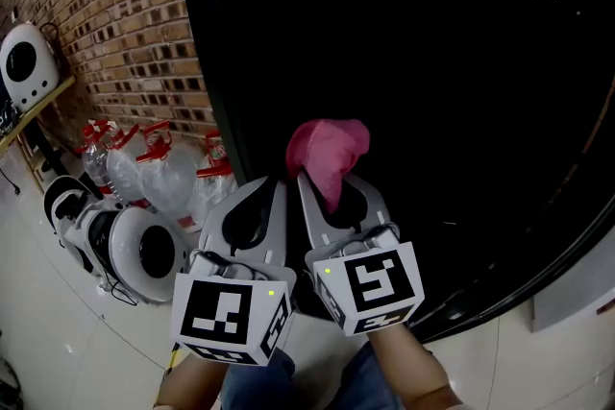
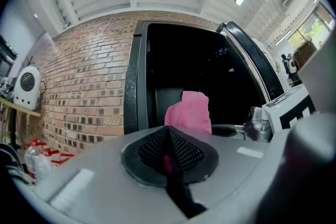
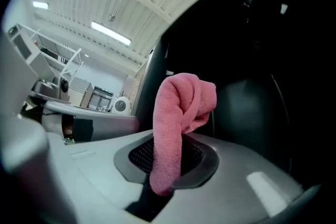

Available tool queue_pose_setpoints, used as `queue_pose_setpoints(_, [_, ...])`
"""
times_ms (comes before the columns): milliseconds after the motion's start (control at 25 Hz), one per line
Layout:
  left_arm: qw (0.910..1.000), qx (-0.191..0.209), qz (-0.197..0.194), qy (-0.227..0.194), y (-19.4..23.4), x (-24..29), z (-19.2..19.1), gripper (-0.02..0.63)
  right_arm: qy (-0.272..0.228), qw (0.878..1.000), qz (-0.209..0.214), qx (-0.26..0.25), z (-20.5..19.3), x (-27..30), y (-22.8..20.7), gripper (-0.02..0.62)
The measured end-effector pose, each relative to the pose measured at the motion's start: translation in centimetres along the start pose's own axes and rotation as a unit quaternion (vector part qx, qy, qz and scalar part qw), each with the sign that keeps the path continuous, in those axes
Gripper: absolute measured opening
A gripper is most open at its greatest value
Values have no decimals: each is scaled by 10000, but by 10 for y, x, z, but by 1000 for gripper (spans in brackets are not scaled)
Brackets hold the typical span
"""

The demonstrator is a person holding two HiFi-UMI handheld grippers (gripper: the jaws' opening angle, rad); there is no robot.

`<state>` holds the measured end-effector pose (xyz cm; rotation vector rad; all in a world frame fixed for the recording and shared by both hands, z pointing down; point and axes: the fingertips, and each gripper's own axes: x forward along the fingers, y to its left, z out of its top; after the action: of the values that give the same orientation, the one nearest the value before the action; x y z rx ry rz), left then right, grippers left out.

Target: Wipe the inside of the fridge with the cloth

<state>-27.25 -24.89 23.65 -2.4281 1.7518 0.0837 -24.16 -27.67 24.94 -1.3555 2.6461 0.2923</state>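
Two hand-held grippers, left (image 1: 269, 197) and right (image 1: 332, 195). One pink cloth (image 1: 327, 151). One black fridge (image 1: 432, 62). Roughly four red-handled clear jugs (image 1: 163, 178) on the floor.

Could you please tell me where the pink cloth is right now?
The pink cloth is clamped in the right hand-held gripper, held up before the dark fridge opening, just right of the left hand-held gripper in the head view.

The left gripper (image 1: 273, 191) and right gripper (image 1: 322, 192) were pale grey plastic with tapered jaws, dark oval cut-outs and black mesh pads (image 2: 185, 151). Each had a white cube (image 1: 231, 314) with black square markers and a green light (image 1: 272, 293). Blue denim trousers (image 1: 281, 387).
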Motion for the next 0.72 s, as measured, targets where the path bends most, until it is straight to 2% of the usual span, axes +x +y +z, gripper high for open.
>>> queue_pose_setpoints(200, [10000, 7, 32, 11, 7, -1, -3, 15, 204, 9996, 177, 57, -16, 12, 16, 57])
queue_pose_setpoints(360, [10000, 3, -44, -45, 3, 3, -5, 15, 277, 9994, 181, -54, -22, 24, 12, 57])
queue_pose_setpoints(520, [9998, -25, -164, -116, -2, 12, -2, 15, 359, 9990, 16, -253, -19, 41, -11, 57])
queue_pose_setpoints(720, [9989, -34, -412, -228, -15, 24, 5, 15, 595, 9964, -439, -426, -19, 61, -62, 57])
